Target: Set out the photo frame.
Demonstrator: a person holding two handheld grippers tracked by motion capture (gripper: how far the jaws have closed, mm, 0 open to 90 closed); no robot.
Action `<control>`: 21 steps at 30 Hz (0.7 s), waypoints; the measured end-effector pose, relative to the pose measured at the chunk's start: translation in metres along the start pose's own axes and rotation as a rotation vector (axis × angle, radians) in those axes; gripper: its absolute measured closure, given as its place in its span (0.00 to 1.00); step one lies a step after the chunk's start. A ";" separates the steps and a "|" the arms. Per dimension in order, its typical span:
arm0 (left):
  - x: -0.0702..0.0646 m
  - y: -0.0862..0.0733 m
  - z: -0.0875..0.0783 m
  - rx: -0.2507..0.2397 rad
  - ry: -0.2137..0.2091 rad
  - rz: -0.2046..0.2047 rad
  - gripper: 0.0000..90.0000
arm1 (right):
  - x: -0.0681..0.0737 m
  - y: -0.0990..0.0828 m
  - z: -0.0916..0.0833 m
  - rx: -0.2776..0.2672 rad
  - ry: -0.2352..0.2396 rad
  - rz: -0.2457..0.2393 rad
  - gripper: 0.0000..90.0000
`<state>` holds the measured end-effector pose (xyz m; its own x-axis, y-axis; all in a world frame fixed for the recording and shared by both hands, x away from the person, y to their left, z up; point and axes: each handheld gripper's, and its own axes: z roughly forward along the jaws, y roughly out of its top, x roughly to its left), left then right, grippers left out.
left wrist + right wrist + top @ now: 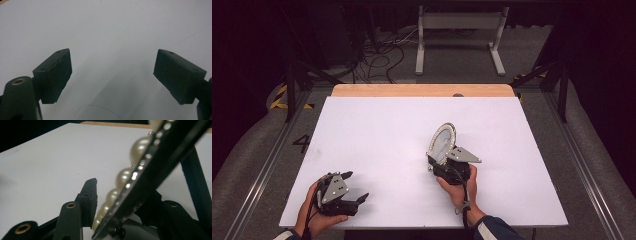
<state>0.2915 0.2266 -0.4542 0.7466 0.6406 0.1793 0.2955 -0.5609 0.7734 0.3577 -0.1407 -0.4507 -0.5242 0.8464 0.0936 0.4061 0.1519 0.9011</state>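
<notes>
Gripping looks like the weak point. Nearest the person, the left gripper [354, 187] sits low at the table's front left corner, its 2 jaws spread wide with nothing but bare white table [107, 30] between them, so it offers no support to anything.

Farther in, right of centre, the right gripper [443, 159] holds a round pearl-rimmed mirror [442, 141] upright on its edge, tilted, with its lower rim down between the jaws. In the right gripper view the dark rim and its row of pearls [123, 177] run diagonally across the jaws, and the left pad [90, 195] stands just beside the beads; whether it presses on them I cannot tell, and the other pad is hidden behind the frame.

My judgement: a hold on rounded beads and a thin edge is poor. The disc could pivot in the jaws, slide out and fall flat on the board, or a pearl could be chipped if the squeeze tightens. Beyond it lies open table up to the wooden strip [422, 90] at the far edge, so a rolling mirror would meet nothing to stop it.
</notes>
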 end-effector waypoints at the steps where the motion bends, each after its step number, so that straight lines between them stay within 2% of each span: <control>1: 0.000 0.000 -0.001 -0.001 0.004 0.000 0.18 | 0.000 0.000 0.001 0.003 -0.008 0.004 0.64; 6: 0.000 0.000 0.001 0.003 0.000 0.004 0.18 | -0.001 0.001 0.000 0.019 -0.002 -0.007 0.67; 14: 0.000 0.003 0.005 0.005 -0.018 0.022 0.18 | -0.008 0.001 -0.004 0.040 0.051 -0.017 0.69; 21: 0.000 0.004 0.006 0.003 -0.021 0.020 0.18 | -0.016 0.004 -0.005 0.070 0.110 -0.031 0.73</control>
<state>0.2962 0.2208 -0.4547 0.7644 0.6185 0.1820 0.2823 -0.5750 0.7679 0.3641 -0.1560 -0.4470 -0.6148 0.7801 0.1155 0.4374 0.2154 0.8731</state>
